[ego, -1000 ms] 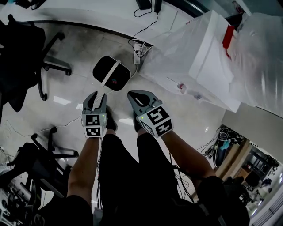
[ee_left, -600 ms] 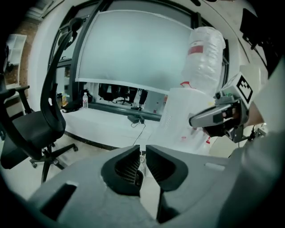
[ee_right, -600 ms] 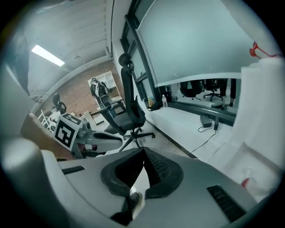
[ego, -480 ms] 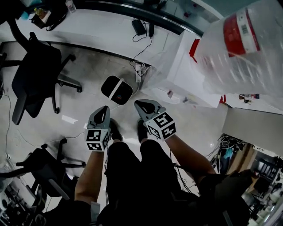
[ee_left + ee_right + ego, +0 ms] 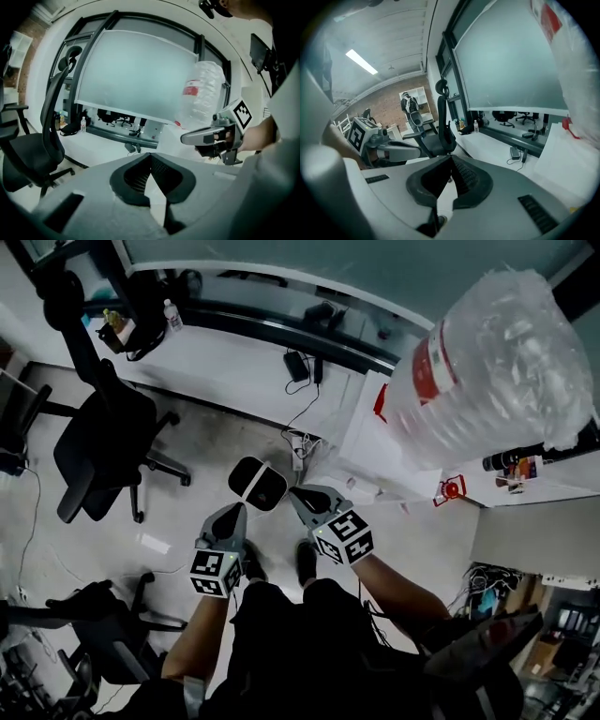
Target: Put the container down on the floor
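Note:
The container is a large clear water jug (image 5: 487,371) with a red label. It stands high at the right on a white cabinet (image 5: 375,451), and shows too in the left gripper view (image 5: 199,98) and the right gripper view (image 5: 572,61). My left gripper (image 5: 230,517) is held over the floor in front of my legs; its jaws are closing and the tips meet with nothing between them (image 5: 151,154). My right gripper (image 5: 300,498) hangs beside it, shut and empty (image 5: 451,157). Both are well short of the jug. Each gripper sees the other: the right gripper (image 5: 183,138), the left gripper (image 5: 417,152).
A black-and-white oval device (image 5: 258,484) lies on the floor just ahead of the grippers. A power strip with cables (image 5: 300,460) lies by the cabinet. A black office chair (image 5: 103,442) stands at the left, another (image 5: 103,624) at the lower left. A white desk (image 5: 234,362) runs along the window.
The left jaws have gone from open to shut. The head view has tilted up, so the jug and window now show and both grippers sit lower in the frame.

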Demonstrator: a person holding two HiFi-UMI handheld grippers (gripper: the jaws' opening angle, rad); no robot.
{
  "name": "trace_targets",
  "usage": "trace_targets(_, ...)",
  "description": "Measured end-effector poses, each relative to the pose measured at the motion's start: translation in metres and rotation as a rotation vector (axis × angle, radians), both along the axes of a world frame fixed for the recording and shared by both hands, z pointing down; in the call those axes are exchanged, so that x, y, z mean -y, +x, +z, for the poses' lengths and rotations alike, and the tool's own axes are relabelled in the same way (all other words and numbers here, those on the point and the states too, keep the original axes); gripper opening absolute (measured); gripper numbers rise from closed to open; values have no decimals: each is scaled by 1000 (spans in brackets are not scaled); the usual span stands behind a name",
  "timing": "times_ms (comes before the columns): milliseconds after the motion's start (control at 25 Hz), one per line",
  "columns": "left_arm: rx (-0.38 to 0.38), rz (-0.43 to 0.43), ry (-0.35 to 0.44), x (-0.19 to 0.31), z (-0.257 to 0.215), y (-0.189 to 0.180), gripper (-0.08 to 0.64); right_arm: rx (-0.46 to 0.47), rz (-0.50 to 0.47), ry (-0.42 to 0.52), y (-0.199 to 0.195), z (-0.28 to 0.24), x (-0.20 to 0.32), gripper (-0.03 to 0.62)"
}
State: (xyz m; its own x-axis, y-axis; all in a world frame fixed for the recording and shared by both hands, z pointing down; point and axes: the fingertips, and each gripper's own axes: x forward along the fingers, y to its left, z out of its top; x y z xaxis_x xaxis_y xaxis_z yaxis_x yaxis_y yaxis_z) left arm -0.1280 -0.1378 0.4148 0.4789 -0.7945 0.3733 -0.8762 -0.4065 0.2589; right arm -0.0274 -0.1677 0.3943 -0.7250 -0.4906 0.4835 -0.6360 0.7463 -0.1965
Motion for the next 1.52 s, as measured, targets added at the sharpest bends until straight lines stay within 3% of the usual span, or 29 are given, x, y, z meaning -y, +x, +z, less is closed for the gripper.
trace_targets(720, 30, -2, 164, -15, -121, -6, 11, 90, 9, 150, 6, -113, -6, 0)
trace_targets(920, 25, -14, 200, -19, -138, -6, 11, 97, 4, 211, 11, -137, -14, 0)
trace_targets(1160, 33, -46, 215, -20, -152, -13, 11, 137, 76, 297, 17, -172, -11, 0)
trace_targets(1520, 20, -84, 232, -27, -158, -21, 11, 130, 55, 291, 12, -170, -19, 0)
